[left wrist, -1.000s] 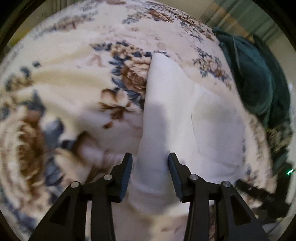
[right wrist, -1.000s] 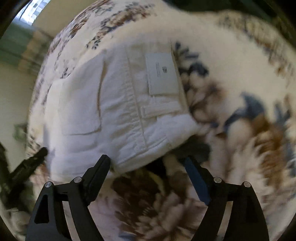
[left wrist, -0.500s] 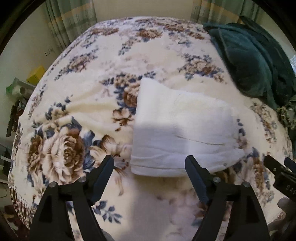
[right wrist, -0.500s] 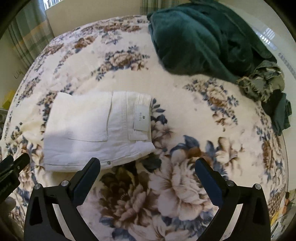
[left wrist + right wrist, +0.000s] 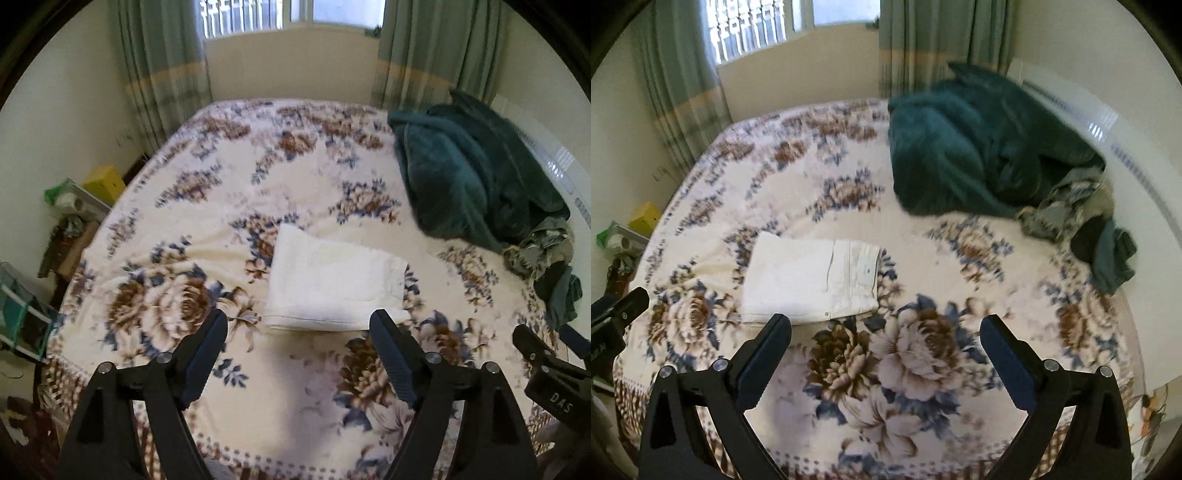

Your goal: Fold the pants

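Note:
The white pants (image 5: 332,284) lie folded into a flat rectangle on the floral bedspread (image 5: 177,302). In the right wrist view the pants (image 5: 812,277) show the waistband label at their right end. My left gripper (image 5: 299,328) is open and empty, held above the near edge of the bed, short of the pants. My right gripper (image 5: 886,332) is open and empty, also near the bed's front edge, with the pants ahead to its left. The right gripper's body (image 5: 550,369) shows at the right edge of the left wrist view.
A dark green blanket (image 5: 469,173) and a heap of clothes (image 5: 546,258) lie on the bed's right side. Curtains (image 5: 162,66) and a window are behind the bed. A yellow box (image 5: 103,181) and clutter stand on the floor to the left.
Both grippers opened, let go of the folded pants and pulled back and up from the bed. The pants now lie still, farther away in both views.

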